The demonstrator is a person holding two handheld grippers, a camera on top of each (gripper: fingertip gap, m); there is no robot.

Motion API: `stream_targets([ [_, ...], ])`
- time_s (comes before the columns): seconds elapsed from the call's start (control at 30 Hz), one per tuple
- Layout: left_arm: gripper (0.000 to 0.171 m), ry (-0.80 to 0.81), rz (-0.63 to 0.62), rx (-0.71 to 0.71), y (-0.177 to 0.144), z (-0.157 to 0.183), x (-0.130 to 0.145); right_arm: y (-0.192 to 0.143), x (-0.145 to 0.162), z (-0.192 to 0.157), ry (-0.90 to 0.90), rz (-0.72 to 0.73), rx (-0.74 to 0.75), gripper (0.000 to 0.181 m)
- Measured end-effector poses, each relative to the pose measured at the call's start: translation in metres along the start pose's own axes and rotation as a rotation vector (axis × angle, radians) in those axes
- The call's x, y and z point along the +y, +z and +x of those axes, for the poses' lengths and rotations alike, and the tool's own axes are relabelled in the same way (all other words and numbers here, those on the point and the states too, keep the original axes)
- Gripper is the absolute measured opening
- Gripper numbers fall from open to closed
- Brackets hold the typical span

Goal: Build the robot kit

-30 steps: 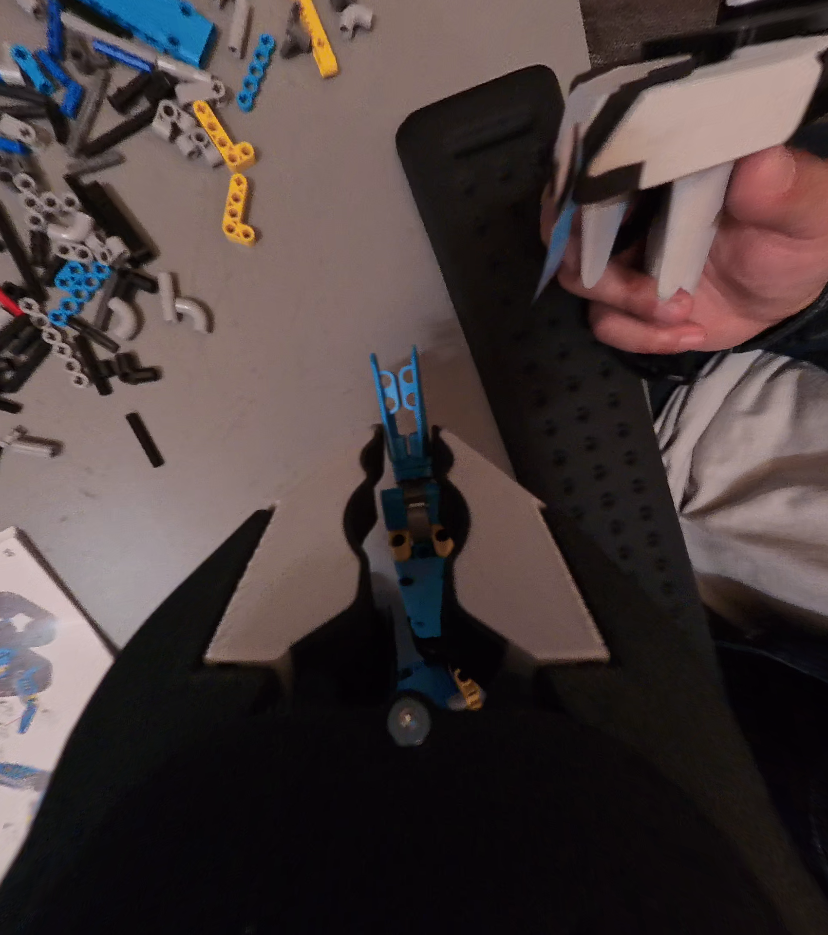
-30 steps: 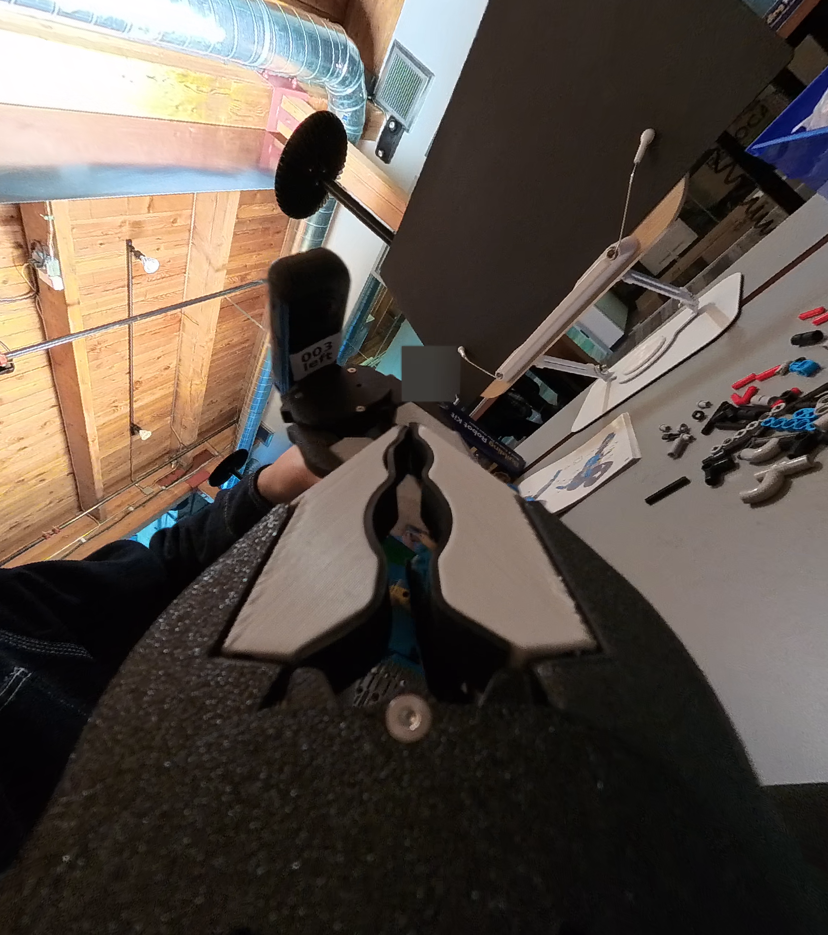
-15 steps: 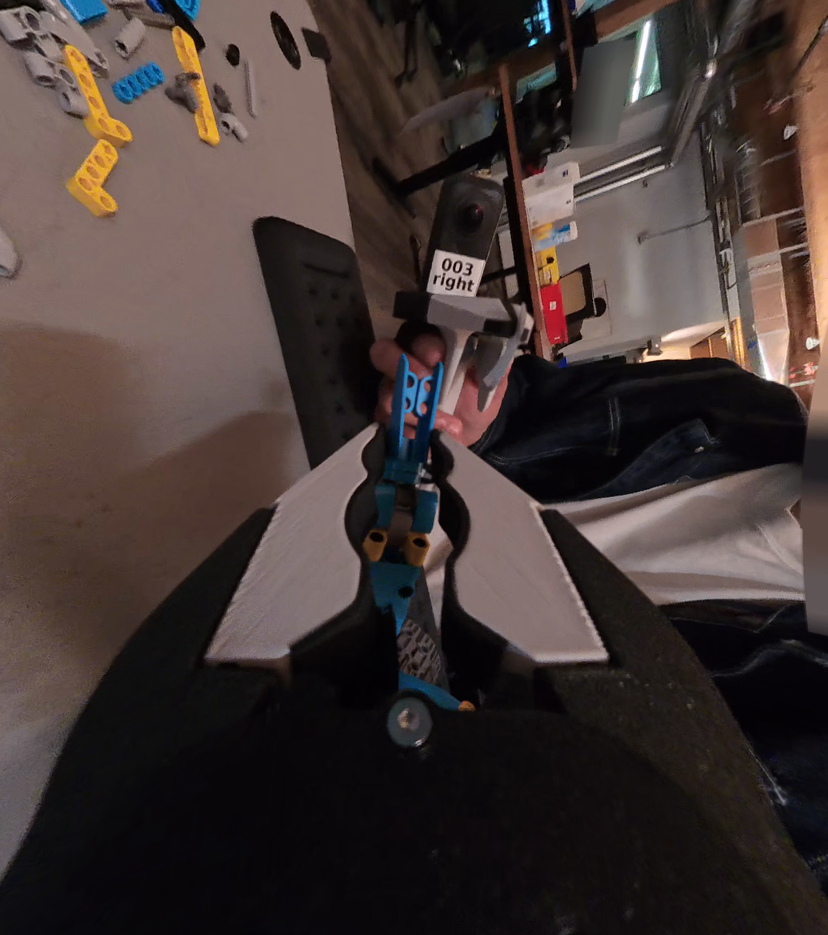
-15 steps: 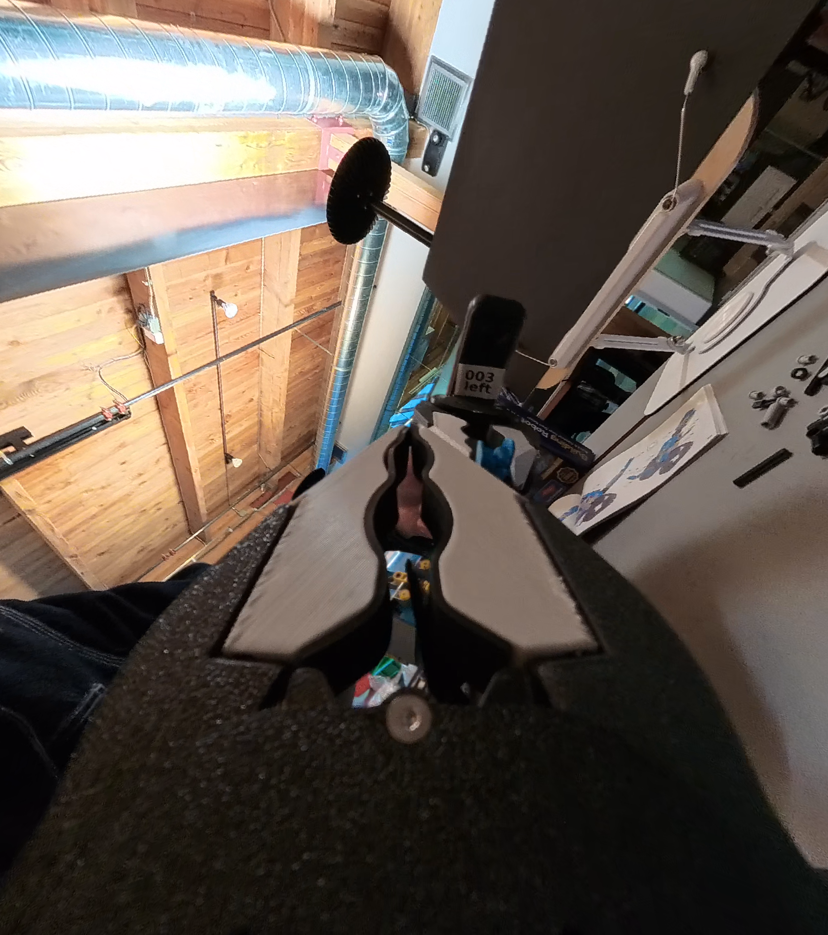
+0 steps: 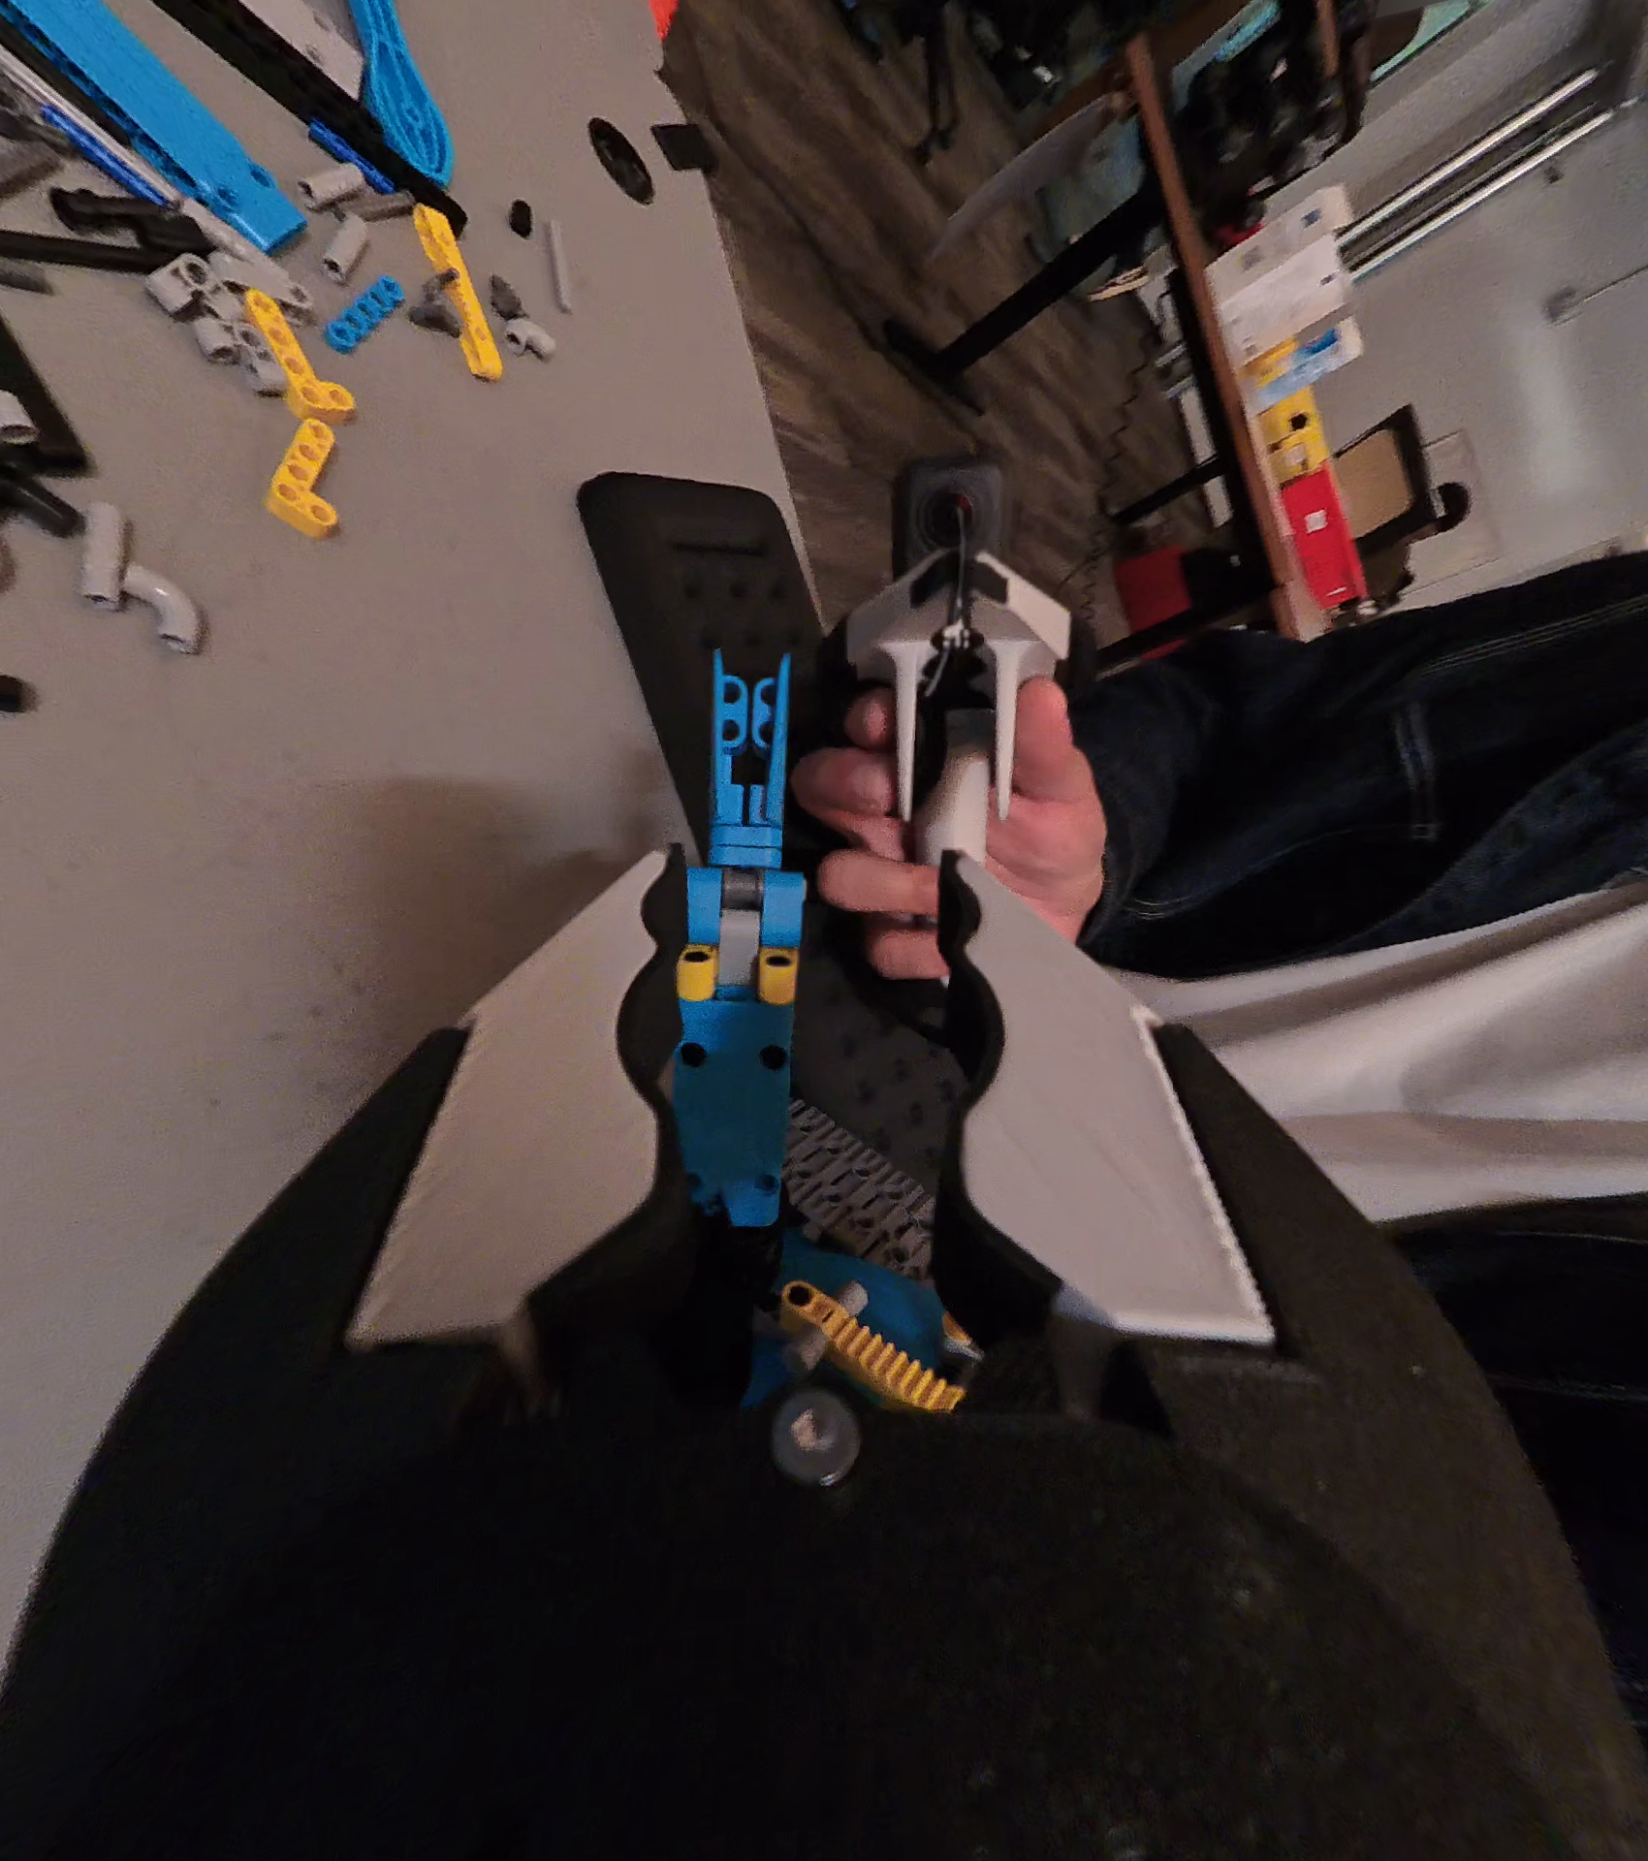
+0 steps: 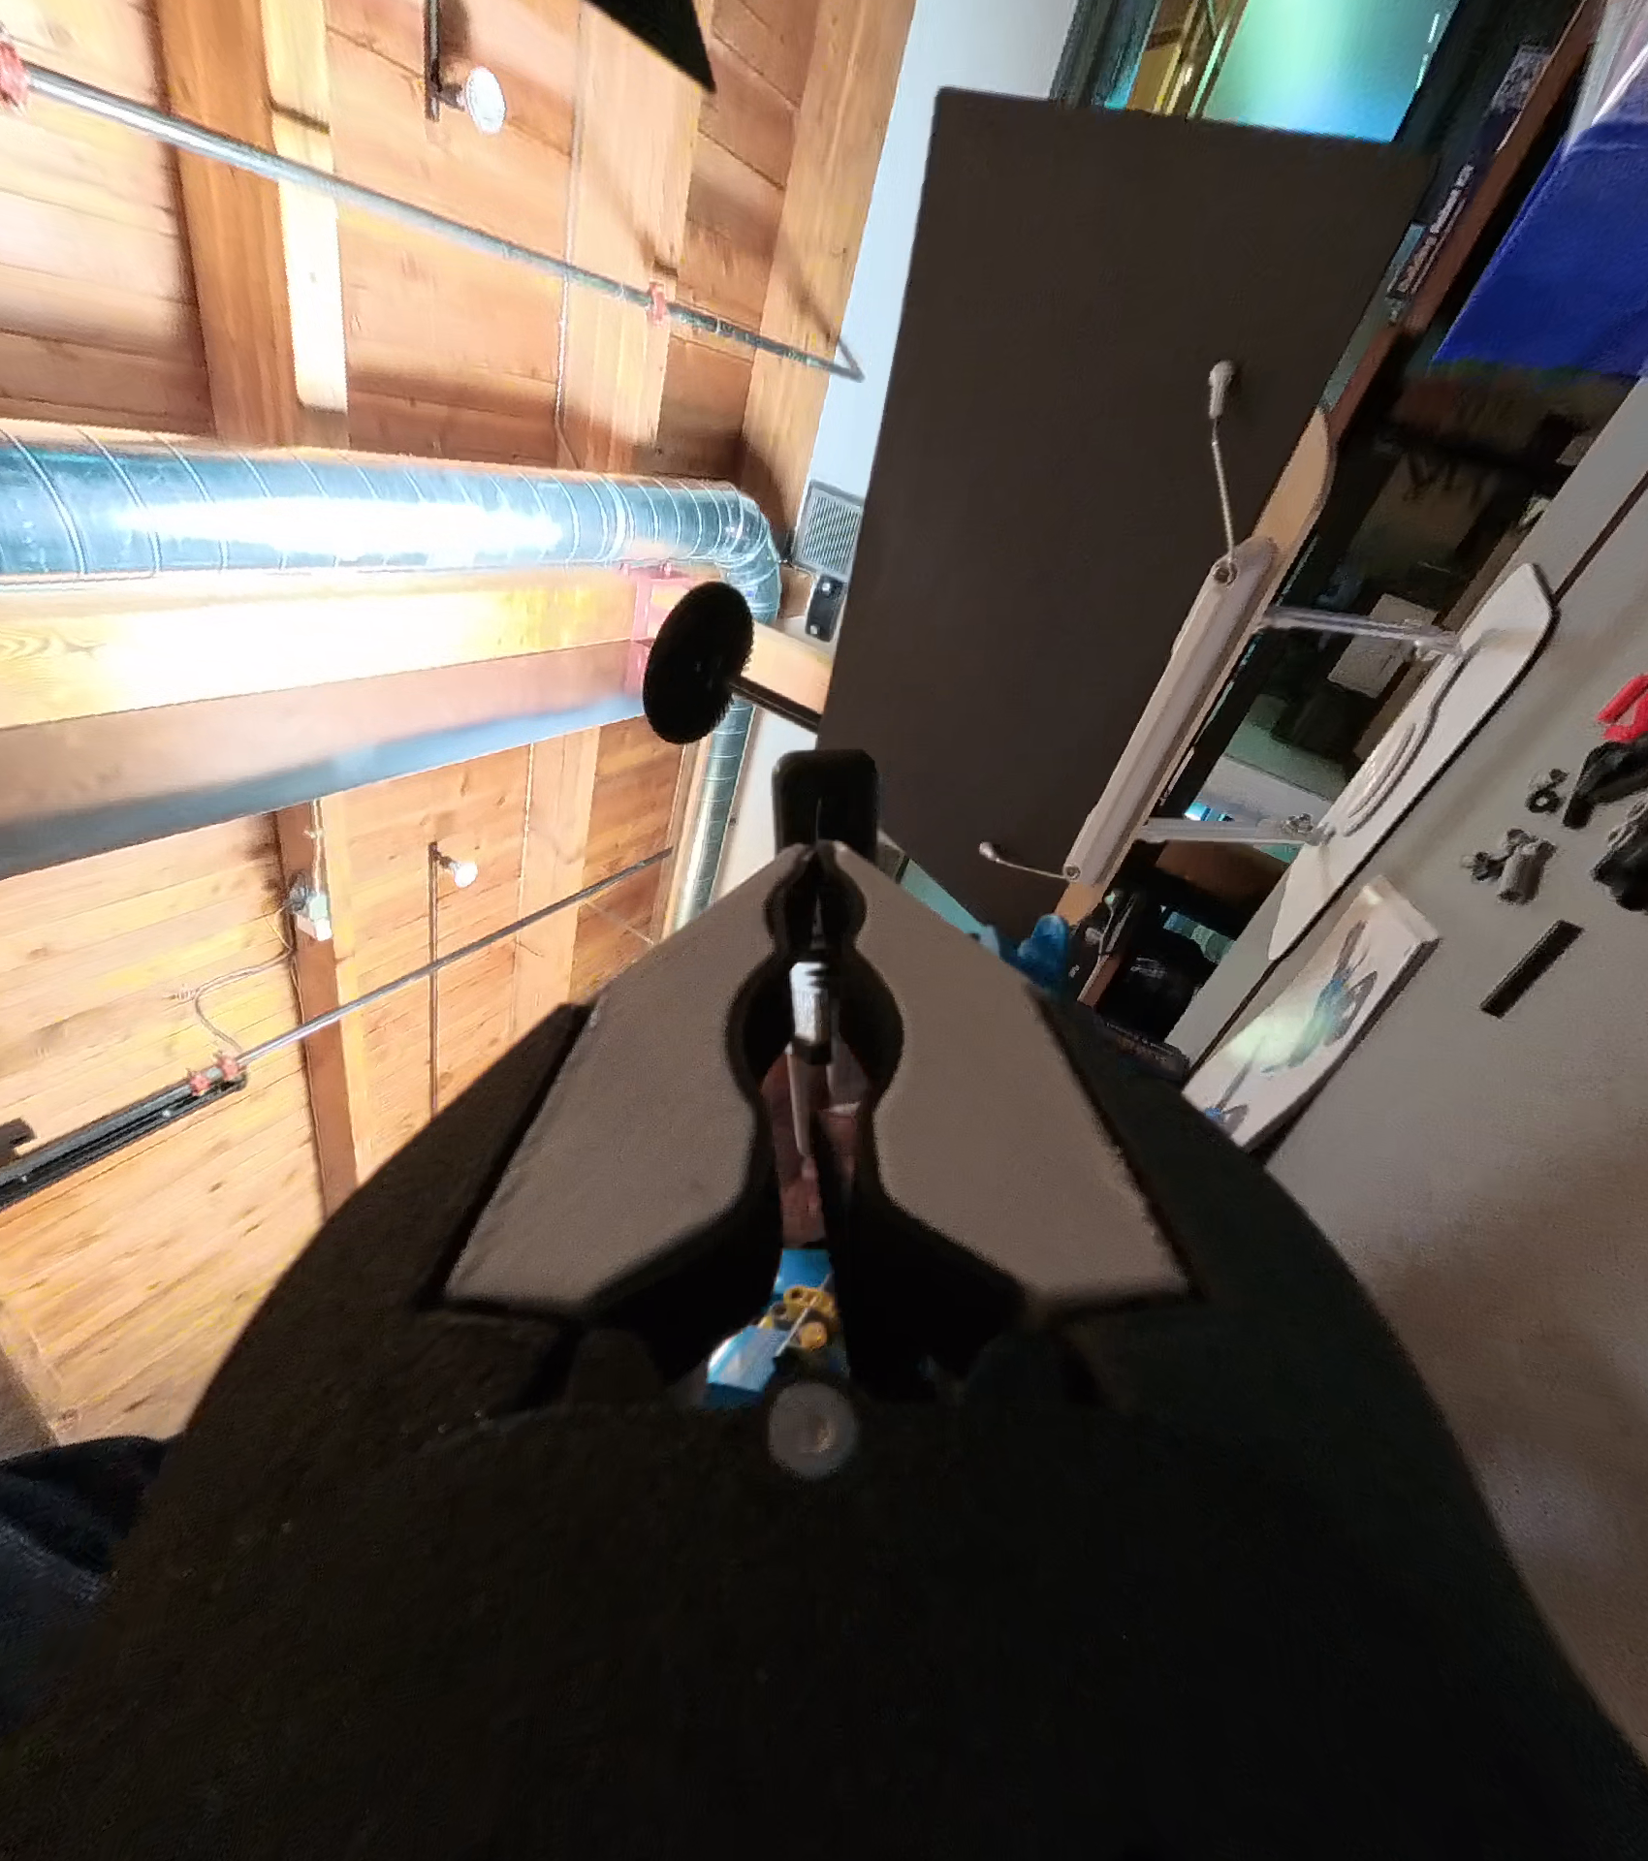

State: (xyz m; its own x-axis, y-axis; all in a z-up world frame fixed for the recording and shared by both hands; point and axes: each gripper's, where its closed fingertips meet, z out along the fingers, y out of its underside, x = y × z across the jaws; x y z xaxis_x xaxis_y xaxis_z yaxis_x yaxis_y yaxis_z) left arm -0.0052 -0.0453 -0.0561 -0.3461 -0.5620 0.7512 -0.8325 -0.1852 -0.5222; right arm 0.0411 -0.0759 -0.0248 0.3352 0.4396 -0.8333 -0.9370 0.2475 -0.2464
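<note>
In the left wrist view my left gripper [image 5: 810,861] is open, its jaws wide apart. A blue brick assembly [image 5: 734,1047] with yellow pins stands between the jaws and leans on the left finger [image 5: 538,1108]. Its forked blue tip [image 5: 749,725] sticks out past the fingertips, and a yellow toothed piece [image 5: 875,1349] shows at its base. My right gripper [image 5: 951,629], held in a hand [image 5: 1042,806], faces it just to the right. In the right wrist view the right gripper [image 6: 815,856] is shut and points at the left gripper's black camera [image 6: 825,796]. I cannot tell whether it pinches anything.
Loose blue, yellow, grey and black bricks [image 5: 301,488] lie scattered on the grey table [image 5: 296,906], with a long blue plate [image 5: 145,131] at the back. A black perforated panel [image 5: 689,604] lies at the table edge. The right wrist view shows a booklet [image 6: 1324,1007] and a desk lamp [image 6: 1193,685]. The left gripper's tips are roughly 7 centimeters from the right gripper's.
My left jaws have opened from around the blue assembly. The right gripper has turned to face the left one head-on and stays shut.
</note>
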Motion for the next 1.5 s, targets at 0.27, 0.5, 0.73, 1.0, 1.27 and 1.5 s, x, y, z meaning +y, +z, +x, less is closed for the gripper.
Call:
stream_targets([
  [0.27, 0.056, 0.170, -0.188, -0.235, 0.008, -0.027, 0.013, 0.002, 0.019, 0.002, 0.032, -0.021, -0.011, 0.000],
  [0.5, 0.026, 0.102, -0.271, -0.143, 0.014, -0.020, 0.021, 0.004, 0.011, 0.006, -0.032, -0.036, -0.005, 0.000],
  [0.73, 0.027, -0.159, 0.064, -0.006, -0.016, -0.032, 0.006, 0.019, 0.013, 0.011, -0.103, -0.091, -0.022, 0.000],
  [1.0, 0.027, -0.272, 0.227, 0.073, -0.033, -0.045, 0.001, 0.056, 0.020, 0.022, -0.180, -0.218, -0.057, 0.000],
  [1.27, 0.046, -0.147, 0.328, 0.026, -0.050, -0.049, -0.029, 0.076, 0.013, 0.037, -0.181, -0.149, -0.077, 0.000],
  [1.5, 0.036, 0.216, 0.372, -0.062, -0.055, -0.015, -0.048, 0.068, 0.008, 0.039, -0.076, -0.140, -0.108, 0.000],
])
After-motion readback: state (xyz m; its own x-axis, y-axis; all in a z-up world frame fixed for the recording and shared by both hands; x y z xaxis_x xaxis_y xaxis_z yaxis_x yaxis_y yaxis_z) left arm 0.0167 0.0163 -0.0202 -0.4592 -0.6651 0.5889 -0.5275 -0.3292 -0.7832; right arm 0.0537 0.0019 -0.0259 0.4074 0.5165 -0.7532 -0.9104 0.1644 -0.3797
